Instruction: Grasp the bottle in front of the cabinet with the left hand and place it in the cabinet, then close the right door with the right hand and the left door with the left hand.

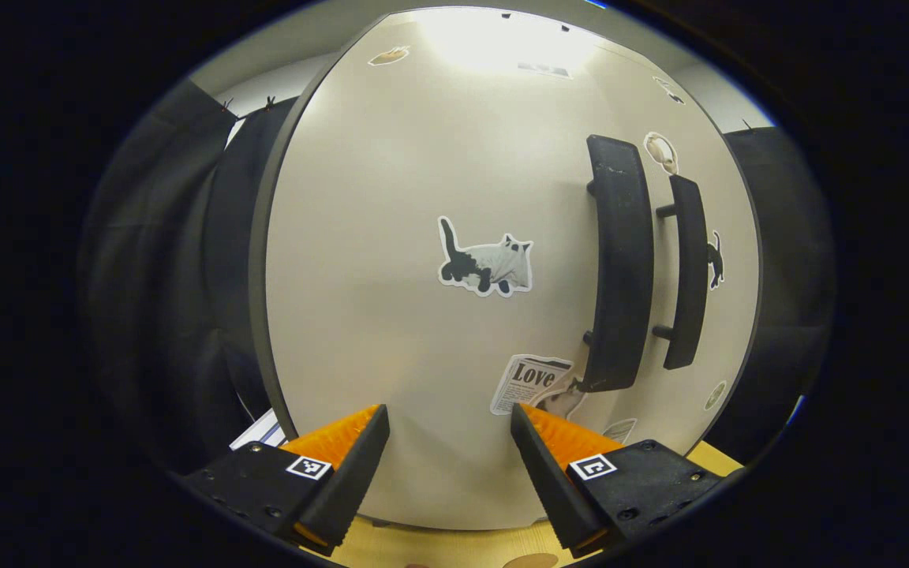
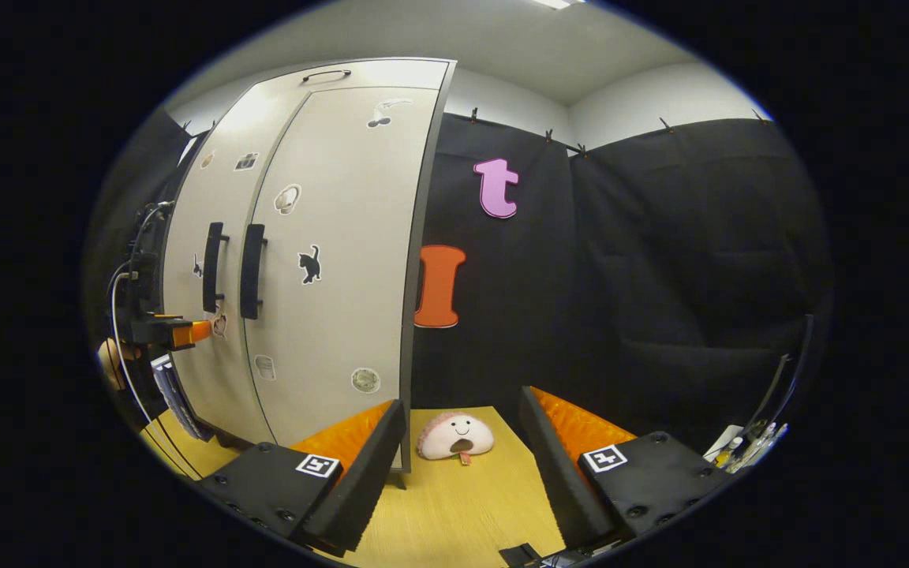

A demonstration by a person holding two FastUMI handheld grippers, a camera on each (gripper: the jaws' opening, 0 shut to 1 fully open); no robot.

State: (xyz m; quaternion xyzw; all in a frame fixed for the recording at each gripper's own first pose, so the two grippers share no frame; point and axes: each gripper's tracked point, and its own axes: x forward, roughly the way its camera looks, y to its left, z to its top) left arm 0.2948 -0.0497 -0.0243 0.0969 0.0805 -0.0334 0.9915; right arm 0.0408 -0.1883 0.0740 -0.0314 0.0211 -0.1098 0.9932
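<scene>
Two spread fingers mark the left gripper (image 1: pixel 448 442) as open, nothing held, its tips close against the left door (image 1: pixel 391 237) of the cabinet (image 2: pixel 320 237). A cat sticker (image 1: pixel 488 264) and a newspaper sticker (image 1: pixel 532 383) headed "Love" are seen on that door, beside two black handles (image 1: pixel 620 260). The right gripper (image 2: pixel 461 442) is likewise open — a smiling plush toy (image 2: pixel 454 435) lies on the wooden table (image 2: pixel 462 505) between its fingers. Both doors are shut; the bottle's whereabouts cannot be told.
</scene>
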